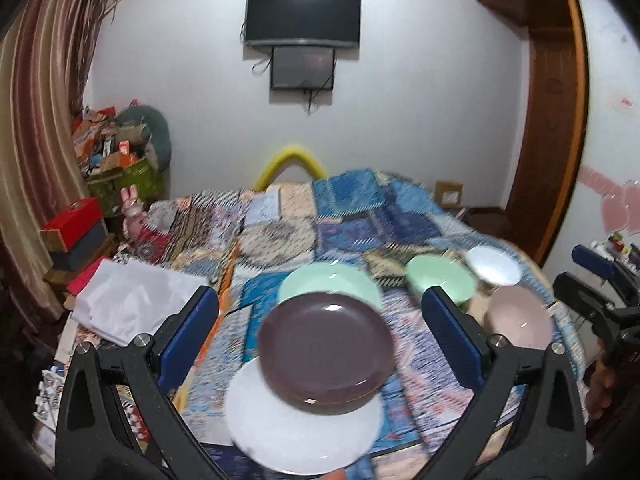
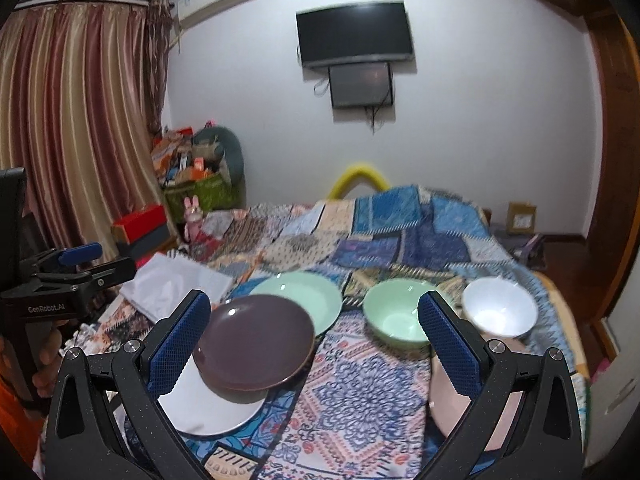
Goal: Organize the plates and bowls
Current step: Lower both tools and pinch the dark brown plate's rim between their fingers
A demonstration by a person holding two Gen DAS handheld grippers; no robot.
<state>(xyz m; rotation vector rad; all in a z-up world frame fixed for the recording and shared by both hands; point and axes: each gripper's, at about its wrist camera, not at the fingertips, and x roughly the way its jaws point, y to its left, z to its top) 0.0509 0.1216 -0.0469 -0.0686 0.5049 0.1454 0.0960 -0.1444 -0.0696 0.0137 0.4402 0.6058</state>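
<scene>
Both sets of jaws stand wide apart and hold nothing: the left gripper point(image 1: 320, 332) hangs over a stack of plates, while the right gripper point(image 2: 314, 338) hangs above the patchwork quilt point(image 2: 360, 368) between plates and bowls. On the quilt, a brown plate point(image 1: 326, 346) rests on a larger white plate point(image 1: 304, 420), overhanging its far edge; a pale green plate point(image 1: 330, 282) lies just beyond, its near rim hidden behind the brown one. To the right sit three bowls close together (all upright): a green bowl point(image 2: 394, 314), a white bowl point(image 2: 499, 308) beside it, and a pink bowl point(image 1: 520, 316) nearest the camera, partly hidden in the right wrist view by a blue-padded finger point(image 2: 450, 346). Whether the bowls touch one another cannot be told. A folded white cloth point(image 1: 132, 300) lies on the quilt's left side. A person's hand point(image 2: 48, 356) grips the handle of the left gripper at the edge of the right wrist view. Behind the bed, a dark television point(image 1: 303, 14) hangs on the white wall, striped curtains point(image 2: 76, 112) cover the left side, and cluttered boxes point(image 1: 116, 148) fill the corner.
</scene>
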